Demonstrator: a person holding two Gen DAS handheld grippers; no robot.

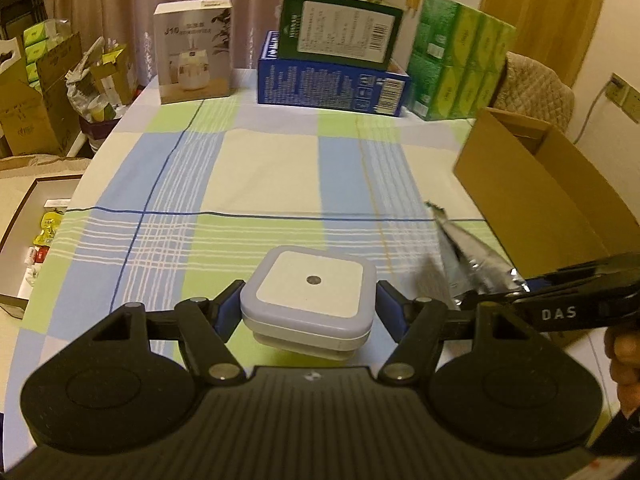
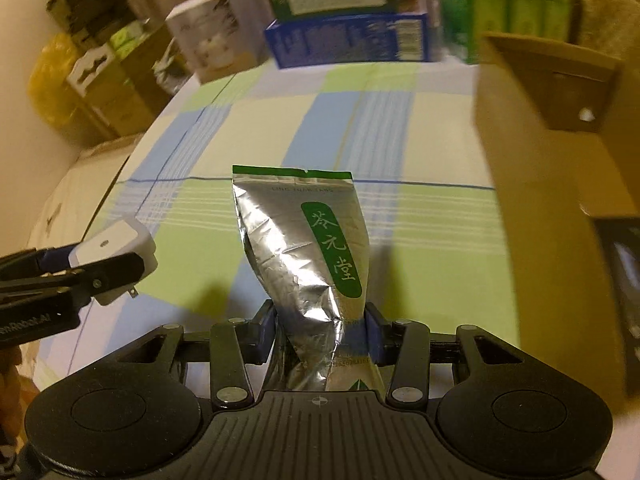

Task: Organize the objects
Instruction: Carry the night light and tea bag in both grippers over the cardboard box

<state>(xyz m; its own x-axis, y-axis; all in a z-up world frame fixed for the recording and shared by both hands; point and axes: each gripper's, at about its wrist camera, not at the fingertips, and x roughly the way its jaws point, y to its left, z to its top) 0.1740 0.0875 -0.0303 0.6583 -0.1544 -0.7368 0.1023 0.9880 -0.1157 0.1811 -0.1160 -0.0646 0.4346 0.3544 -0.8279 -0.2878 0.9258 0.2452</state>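
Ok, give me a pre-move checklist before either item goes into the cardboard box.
1. Left gripper shut on the white plug-in night light: ok.
2. Right gripper shut on the silver tea pouch: ok, though it pinches only the crumpled lower end.
3. Both items lifted off the checked tablecloth: ok; shadows lie beneath them.
4. Cardboard box open at the top: ok.
5. Room left inside the box: cannot tell; its floor is hidden.
6. The two grippers apart from each other: ok in the right wrist view.
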